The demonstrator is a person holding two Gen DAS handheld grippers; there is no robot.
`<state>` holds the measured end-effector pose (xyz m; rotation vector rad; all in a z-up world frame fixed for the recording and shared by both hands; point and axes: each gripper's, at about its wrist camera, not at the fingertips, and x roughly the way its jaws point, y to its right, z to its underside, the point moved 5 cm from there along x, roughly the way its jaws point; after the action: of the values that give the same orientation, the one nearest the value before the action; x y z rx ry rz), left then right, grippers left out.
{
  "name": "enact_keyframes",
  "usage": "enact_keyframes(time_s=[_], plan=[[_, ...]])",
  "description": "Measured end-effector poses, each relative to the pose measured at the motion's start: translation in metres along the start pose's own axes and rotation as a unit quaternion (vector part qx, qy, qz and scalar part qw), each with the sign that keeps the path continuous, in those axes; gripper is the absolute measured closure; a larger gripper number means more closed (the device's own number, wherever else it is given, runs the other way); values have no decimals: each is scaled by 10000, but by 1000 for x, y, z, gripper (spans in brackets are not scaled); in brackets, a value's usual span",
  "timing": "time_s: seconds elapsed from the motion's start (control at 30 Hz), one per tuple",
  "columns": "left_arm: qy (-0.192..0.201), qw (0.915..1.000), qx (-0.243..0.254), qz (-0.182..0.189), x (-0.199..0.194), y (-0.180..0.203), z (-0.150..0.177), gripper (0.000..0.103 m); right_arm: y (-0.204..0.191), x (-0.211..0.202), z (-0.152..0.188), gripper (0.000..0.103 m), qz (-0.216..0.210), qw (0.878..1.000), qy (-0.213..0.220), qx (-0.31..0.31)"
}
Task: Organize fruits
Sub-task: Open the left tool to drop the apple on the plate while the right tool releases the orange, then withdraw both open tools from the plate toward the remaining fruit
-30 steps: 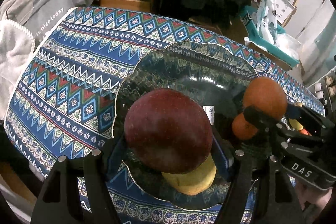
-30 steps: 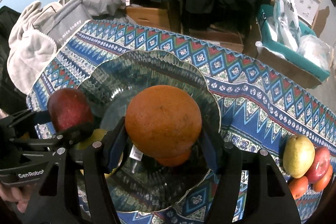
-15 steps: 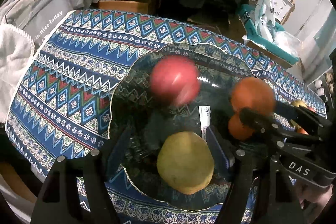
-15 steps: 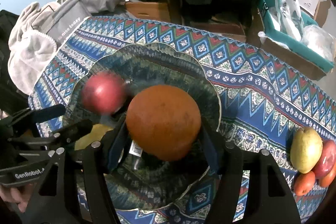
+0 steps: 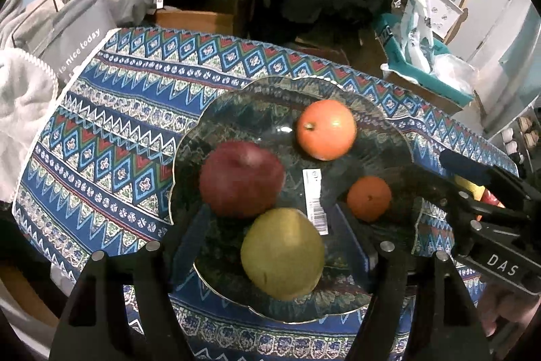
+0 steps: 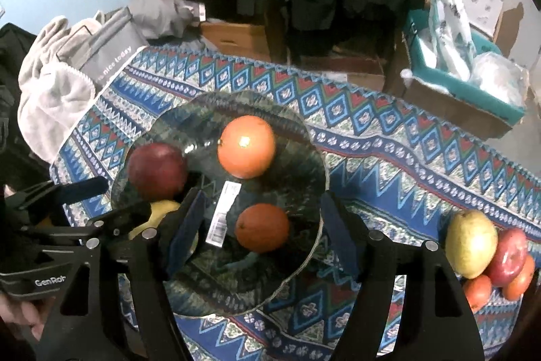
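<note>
- Fruits are the business here: four of them already lie in the glass bowl (image 5: 189,158), which sits on the patterned cloth of the desk (image 5: 111,131).
- Nearest in the left wrist view, the yellow pear (image 5: 282,252) rests on the bowl's near side, between the fingers of the left claw (image 5: 270,235), which stands wide and grips nothing.
- Just beyond the pear in the bowl lies the dark red apple (image 5: 241,178), touching or almost touching it; a barcode label (image 5: 314,200) is stuck on the bowl's floor beside them.
- In the right wrist view, the right claw (image 6: 260,225) has just been opening; the small orange (image 6: 262,232) lies on the bowl's floor between its fingers, and the pads do not press on it.
- Further in, toward the bowl's far side, sits the big orange (image 6: 246,146), free of both claws.
- Right of the bowl and well apart from it, a pile of loose fruit (image 6: 487,252) waits on the cloth: a pear, red apples and what seem to be small oranges.
- Judged from this, the step in hand is a release into the bowl, now done for both hands.
- The next move likely calls for lifting clear of the bowl's rim, then reaching right to the pile with open jaws, taking an outer fruit so the others do not roll.
</note>
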<state>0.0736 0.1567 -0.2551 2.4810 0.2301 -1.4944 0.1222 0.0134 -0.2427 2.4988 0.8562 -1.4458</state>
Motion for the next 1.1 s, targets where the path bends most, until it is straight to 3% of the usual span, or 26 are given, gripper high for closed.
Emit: enact_keyframes(time_s=[0.5, 1.1], plan=[[306, 9991, 256, 130, -34, 28, 0, 27, 26, -62, 4, 30, 456, 9979, 457, 64], [393, 9936, 995, 365, -55, 106, 7, 23, 99, -141, 35, 24, 1086, 9881, 921, 583]])
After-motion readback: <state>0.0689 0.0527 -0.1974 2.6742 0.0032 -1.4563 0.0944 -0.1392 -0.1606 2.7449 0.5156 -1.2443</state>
